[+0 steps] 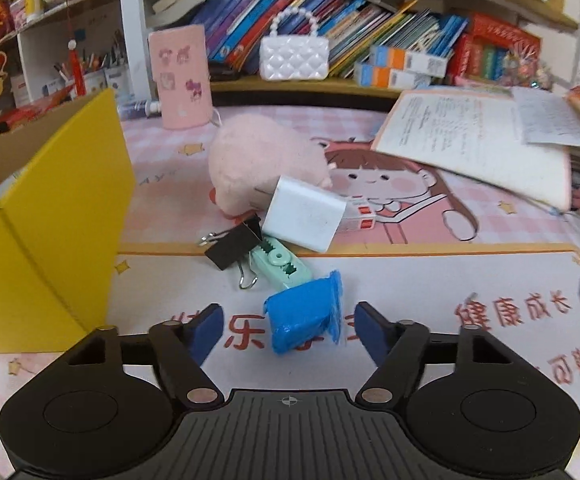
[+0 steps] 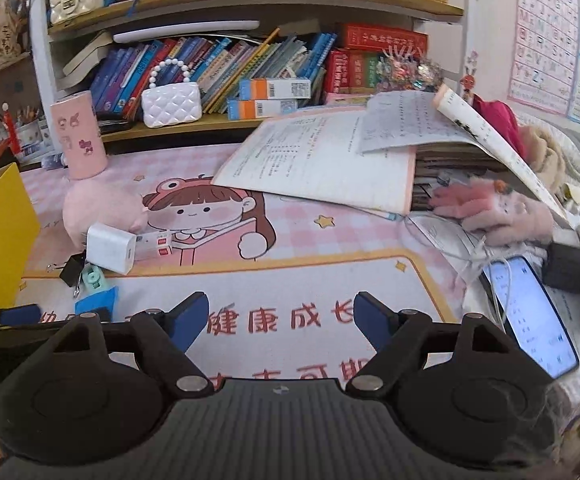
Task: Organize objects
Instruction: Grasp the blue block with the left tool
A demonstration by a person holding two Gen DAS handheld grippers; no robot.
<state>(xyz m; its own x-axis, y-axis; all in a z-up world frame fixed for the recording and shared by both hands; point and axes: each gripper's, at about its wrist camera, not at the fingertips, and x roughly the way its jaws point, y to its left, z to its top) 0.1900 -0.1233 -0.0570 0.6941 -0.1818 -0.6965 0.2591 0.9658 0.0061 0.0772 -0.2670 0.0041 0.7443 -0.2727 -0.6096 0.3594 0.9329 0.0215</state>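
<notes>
Pink desk mat (image 1: 369, 268) lies under the left gripper (image 1: 290, 330), whose jaws stand spread around the blue eraser (image 1: 303, 316), not yet touching. Better to center it before pinching. The right gripper (image 2: 280, 322) has spread jaws with nothing between.

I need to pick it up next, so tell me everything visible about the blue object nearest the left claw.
The blue object is a small squarish block wrapped in what looks like blue tape, ragged along its right edge. It lies on the desk mat, tilted, between the open fingers of the left claw, neither pad pressing it. Its far corner sits close to the mint-green clip.
</notes>
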